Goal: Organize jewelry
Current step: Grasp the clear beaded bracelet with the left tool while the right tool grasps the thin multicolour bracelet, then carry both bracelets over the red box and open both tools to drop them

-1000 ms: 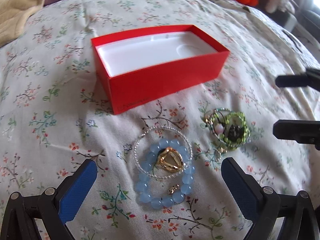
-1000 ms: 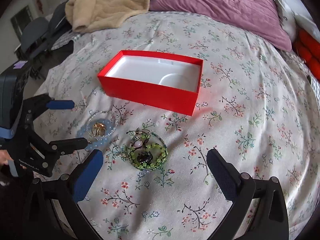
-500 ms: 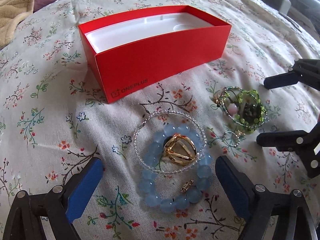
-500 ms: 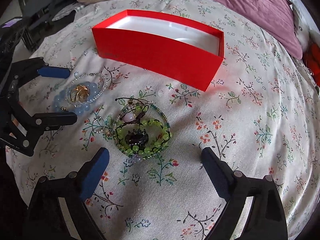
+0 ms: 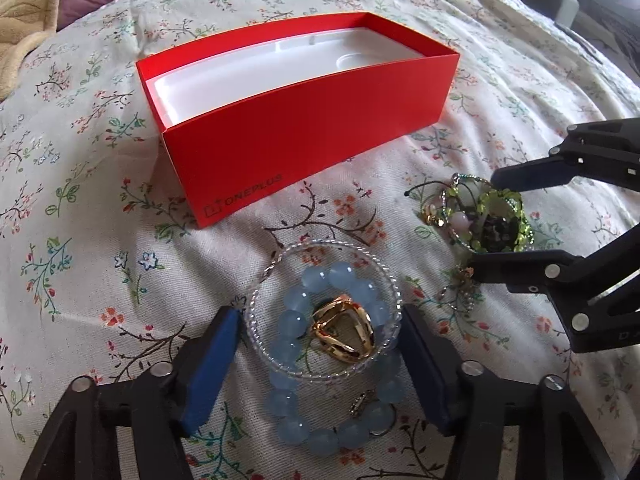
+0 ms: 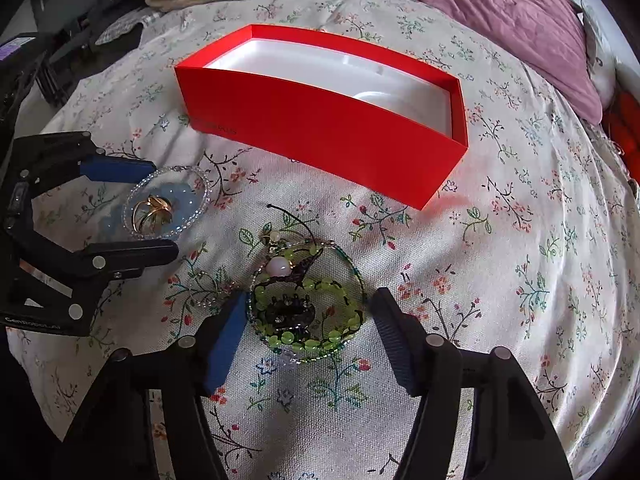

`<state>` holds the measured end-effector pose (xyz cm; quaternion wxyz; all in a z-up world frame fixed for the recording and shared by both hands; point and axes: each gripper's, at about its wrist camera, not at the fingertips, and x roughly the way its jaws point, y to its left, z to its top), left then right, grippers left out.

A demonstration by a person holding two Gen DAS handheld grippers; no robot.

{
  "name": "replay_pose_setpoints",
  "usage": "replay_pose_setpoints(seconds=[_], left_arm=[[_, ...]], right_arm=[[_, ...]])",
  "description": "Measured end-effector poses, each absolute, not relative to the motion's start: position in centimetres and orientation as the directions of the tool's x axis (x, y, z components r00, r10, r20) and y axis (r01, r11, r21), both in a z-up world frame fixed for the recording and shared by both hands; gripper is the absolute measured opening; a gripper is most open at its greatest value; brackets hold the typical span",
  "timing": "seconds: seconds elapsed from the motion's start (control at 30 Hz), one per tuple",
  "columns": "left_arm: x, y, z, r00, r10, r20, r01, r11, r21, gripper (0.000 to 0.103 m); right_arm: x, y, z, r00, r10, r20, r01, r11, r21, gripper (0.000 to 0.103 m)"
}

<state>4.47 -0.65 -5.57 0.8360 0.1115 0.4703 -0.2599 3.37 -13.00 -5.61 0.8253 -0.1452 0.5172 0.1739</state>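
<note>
- Left gripper spread wide, fingers either side of blue bead bracelet and gold ring, gripping nothing.
- Right gripper likewise spread, straddling green bead bracelet.
- Red box lidless, on floral bedspread behind the jewelry.

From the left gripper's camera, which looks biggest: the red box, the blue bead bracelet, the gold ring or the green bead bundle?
1. red box, largest by far.
2. blue bead bracelet, though it lies nearest the camera, which inflates it.
3. green bead bundle, farther off, so its true rank against the bracelet is unsure.
4. gold ring, smallest.
</note>
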Motion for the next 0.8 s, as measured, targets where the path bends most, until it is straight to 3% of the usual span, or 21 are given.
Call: replay_pose_setpoints(seconds=[0.27,0.8], left_arm=[[4.2,-0.6,-5.2,0.426,-0.34,-0.838,0.539,0.84,-0.068,0.056],[3.5,-0.8,-1.1,0.49,-0.393,-0.778,0.547,0.834,-0.076,0.056]], right_arm=[[3.0,-13.7,-5.2,0.397,0.161,-0.904,-0.436,0.899,-0.032,0.056],[1.7,-16.0,-1.0,0.462,0.218,-0.859,-0.422,0.907,0.003,0.056]])
